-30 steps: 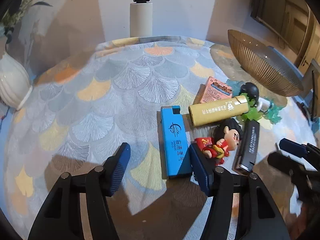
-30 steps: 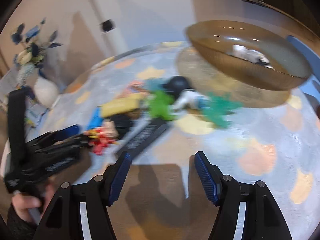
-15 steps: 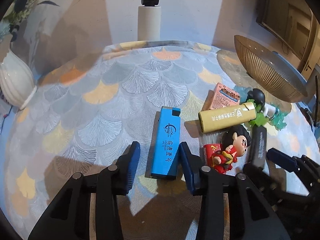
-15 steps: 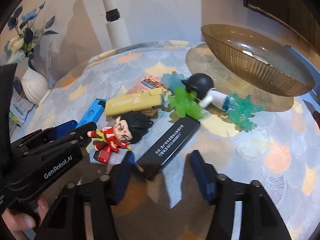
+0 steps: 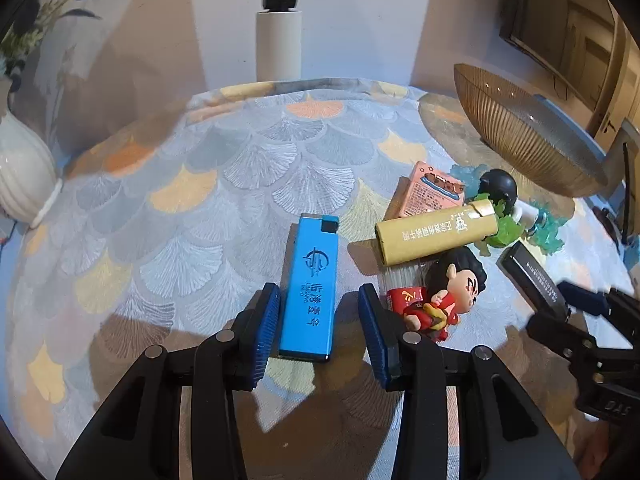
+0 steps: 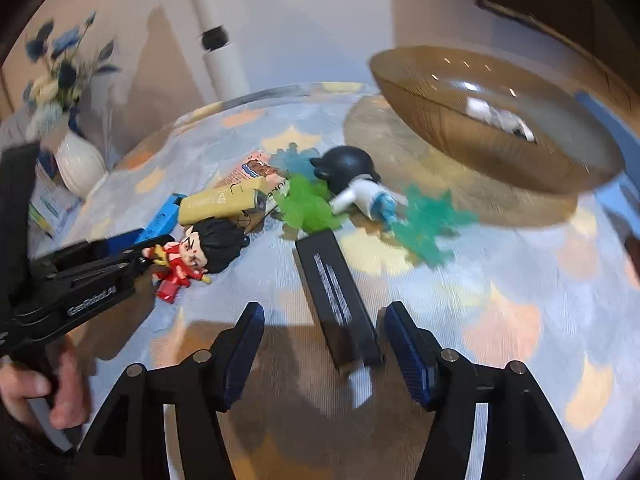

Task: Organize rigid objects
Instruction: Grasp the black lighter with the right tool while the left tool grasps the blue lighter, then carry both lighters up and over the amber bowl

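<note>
— That big brown bowl [image 5: 528, 136] is tilted on its edge; a knock from the right gripper [image 6: 324, 354] could tip it.

— Its jaws have just opened wider, and the black bar [image 6: 338, 300] lies loose between them, off both pads. A skewed close could make it skid.

— And the left gripper [image 5: 318, 332]?

— Its jaws have narrowed round the near end of the blue lighter [image 5: 312, 288], with a sliver of gap each side. The right finger [image 5: 374, 336] sits just beside the red doll [image 5: 444, 292], so lifting could drag it.

— Count?

— One bowl, one yellow tube [image 5: 436, 232], one lighter, one bar, one pink box [image 5: 430, 196], one doll, one black-headed figure [image 6: 356, 180], three spiky toys.
</note>
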